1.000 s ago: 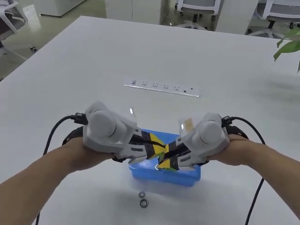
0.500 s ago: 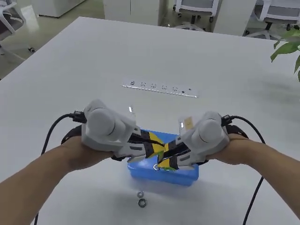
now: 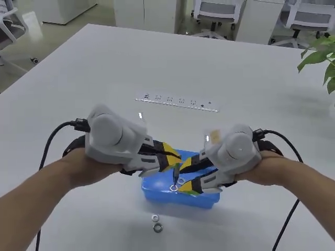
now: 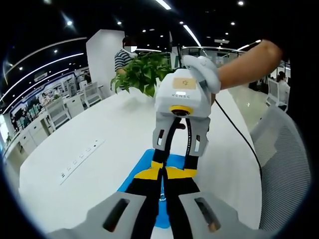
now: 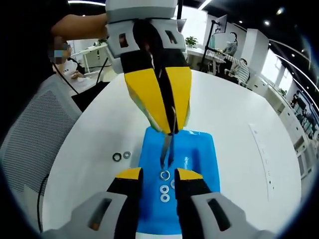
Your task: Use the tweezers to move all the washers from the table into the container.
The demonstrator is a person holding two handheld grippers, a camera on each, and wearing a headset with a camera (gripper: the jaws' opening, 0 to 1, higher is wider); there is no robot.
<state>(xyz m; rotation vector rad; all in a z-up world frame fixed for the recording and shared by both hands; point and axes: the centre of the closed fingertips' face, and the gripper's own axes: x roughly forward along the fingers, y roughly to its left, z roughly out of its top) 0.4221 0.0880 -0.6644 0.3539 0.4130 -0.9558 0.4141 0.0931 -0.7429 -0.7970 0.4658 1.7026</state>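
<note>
Light gleams off a glossy blue plastic container [image 3: 157, 192] on a smooth white table [image 3: 104, 68] with a faint sheen, near bright metal washers [image 3: 156, 224]. Thin grey metal tweezers [image 5: 167, 142] shine. The left gripper [image 3: 179, 158] and right gripper [image 3: 183, 177] wear matt white plastic shells and trail black rubbery cables [image 3: 51, 142].

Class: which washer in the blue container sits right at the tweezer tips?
The washer at the tweezers' tips, topmost in the right gripper view; the others lie below it, clear of the tips.
</note>
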